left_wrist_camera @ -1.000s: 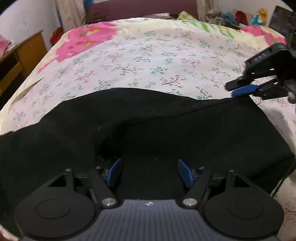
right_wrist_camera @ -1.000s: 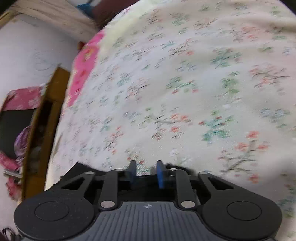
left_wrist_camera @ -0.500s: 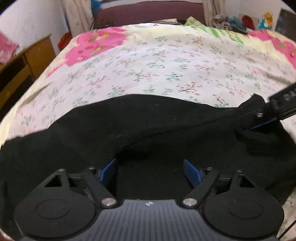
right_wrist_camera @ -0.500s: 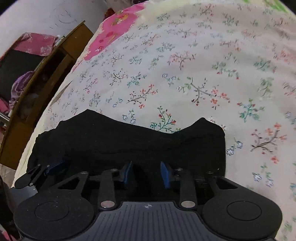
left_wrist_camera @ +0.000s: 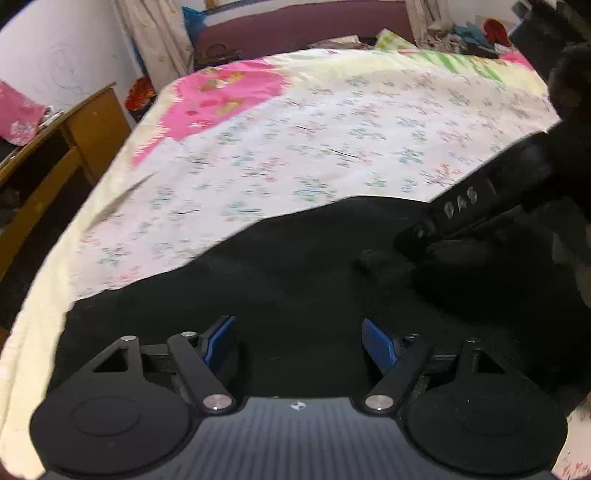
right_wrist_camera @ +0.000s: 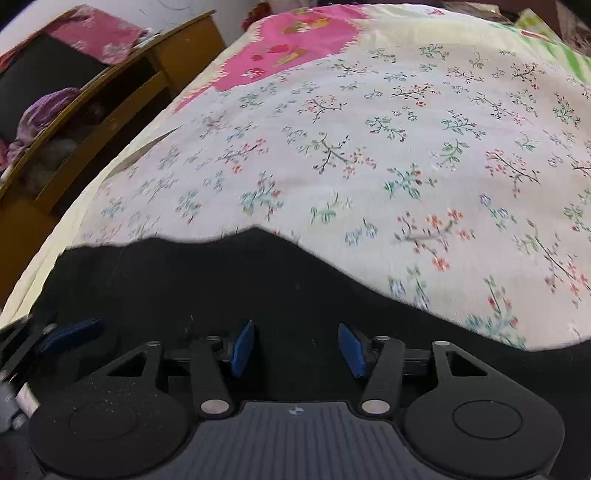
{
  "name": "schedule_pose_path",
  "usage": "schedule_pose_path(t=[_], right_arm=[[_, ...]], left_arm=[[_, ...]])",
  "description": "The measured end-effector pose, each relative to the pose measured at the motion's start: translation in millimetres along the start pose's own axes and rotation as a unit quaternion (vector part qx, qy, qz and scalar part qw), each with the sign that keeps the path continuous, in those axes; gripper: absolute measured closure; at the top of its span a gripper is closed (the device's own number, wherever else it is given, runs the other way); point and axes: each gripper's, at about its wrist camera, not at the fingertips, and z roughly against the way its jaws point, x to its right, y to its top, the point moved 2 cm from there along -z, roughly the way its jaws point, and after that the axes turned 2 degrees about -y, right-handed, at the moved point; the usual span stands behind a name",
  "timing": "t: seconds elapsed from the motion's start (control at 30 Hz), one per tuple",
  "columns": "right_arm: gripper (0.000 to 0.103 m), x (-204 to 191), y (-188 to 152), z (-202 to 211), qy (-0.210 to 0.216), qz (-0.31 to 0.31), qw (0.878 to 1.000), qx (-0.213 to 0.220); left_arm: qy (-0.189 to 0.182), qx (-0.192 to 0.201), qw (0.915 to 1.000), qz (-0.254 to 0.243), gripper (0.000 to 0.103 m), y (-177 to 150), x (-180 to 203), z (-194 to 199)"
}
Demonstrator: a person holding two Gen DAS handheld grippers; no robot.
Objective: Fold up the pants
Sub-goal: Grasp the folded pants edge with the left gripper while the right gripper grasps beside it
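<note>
Black pants [left_wrist_camera: 295,266] lie spread on the near part of a floral bedsheet [left_wrist_camera: 332,140]. My left gripper [left_wrist_camera: 299,341] hovers low over them, its blue pads wide apart and easing inward, with no fabric pinched between them. The right gripper [left_wrist_camera: 402,247] reaches in from the right, its tips down on the dark cloth. In the right wrist view the pants [right_wrist_camera: 221,288] fill the foreground; the right gripper [right_wrist_camera: 295,347] is opening, its pads clear of the fabric below. The left gripper [right_wrist_camera: 48,332] shows at the lower left edge.
A wooden desk [left_wrist_camera: 55,155] stands along the bed's left side, also in the right wrist view as the desk [right_wrist_camera: 110,92] with cloth heaped on it. A dark red headboard [left_wrist_camera: 295,26] and piled clothes [left_wrist_camera: 472,33] lie at the far end. The bedsheet [right_wrist_camera: 369,147] stretches beyond the pants.
The right gripper swung in from the right with a pants edge, laid it over the rest and opened its jaws. The left gripper shifted sideways over the pants, staying open.
</note>
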Motion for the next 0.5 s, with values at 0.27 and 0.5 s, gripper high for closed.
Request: schedule_pose_path(t=[0.27, 0.5], right_arm=[[0.066, -59, -7, 21, 0.064, 0.038, 0.997, -0.012], [0.065, -72, -21, 16, 0.047, 0.057, 0.997, -0.033]], left_arm=[[0.074, 0.005, 0.9963, 0.042, 0.018, -16, -82, 34], [0.092, -0.02, 0.9924, 0.079, 0.018, -31, -155, 22]])
